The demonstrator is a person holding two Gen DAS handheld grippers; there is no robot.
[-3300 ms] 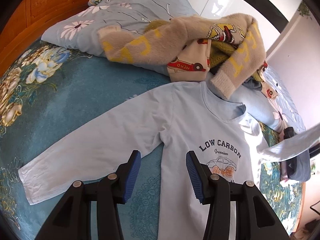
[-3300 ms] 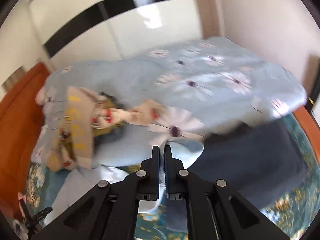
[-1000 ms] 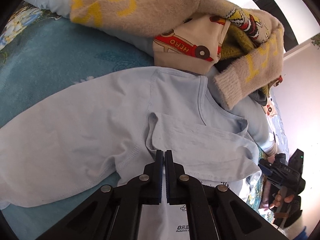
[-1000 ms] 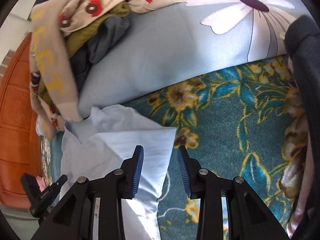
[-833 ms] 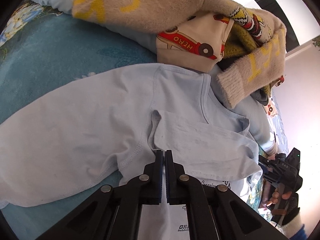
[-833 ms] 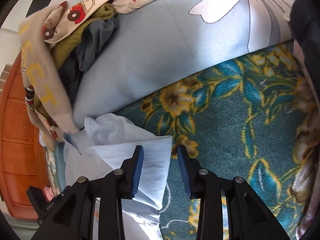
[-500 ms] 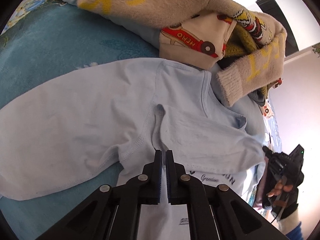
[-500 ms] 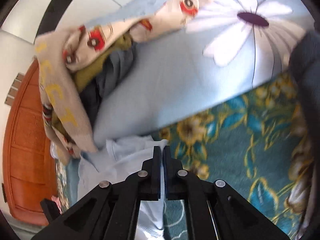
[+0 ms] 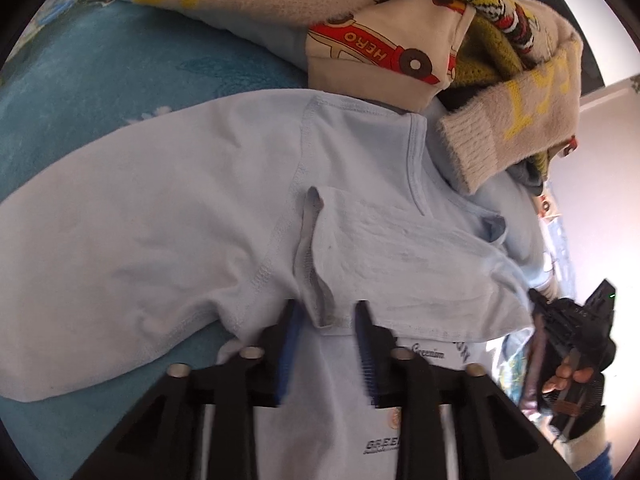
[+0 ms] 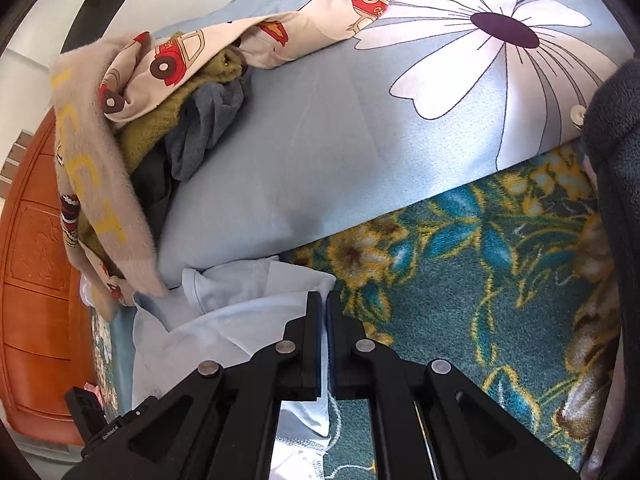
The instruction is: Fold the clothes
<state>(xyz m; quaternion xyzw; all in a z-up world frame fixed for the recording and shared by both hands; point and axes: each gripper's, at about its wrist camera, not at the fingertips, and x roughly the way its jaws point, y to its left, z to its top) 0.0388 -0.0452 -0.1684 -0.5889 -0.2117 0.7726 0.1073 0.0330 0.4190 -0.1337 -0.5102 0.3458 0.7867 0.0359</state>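
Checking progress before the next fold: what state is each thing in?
Pale blue long-sleeved shirt: front up, one sleeve folded across chest, other spread out.
Left hand-held gripper: jaws apart, cuff between.
Right hand-held gripper: shut on the shirt.
Beige fuzzy sweater heap: unfolded.

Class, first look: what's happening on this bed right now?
A person is folding a light blue shirt spread on the bed, with a handheld gripper in each hand. One sleeve already lies folded across the chest. The left gripper has its jaws apart around that sleeve's cuff. The right gripper is shut on the shirt's edge. A pile of other clothes sits behind.
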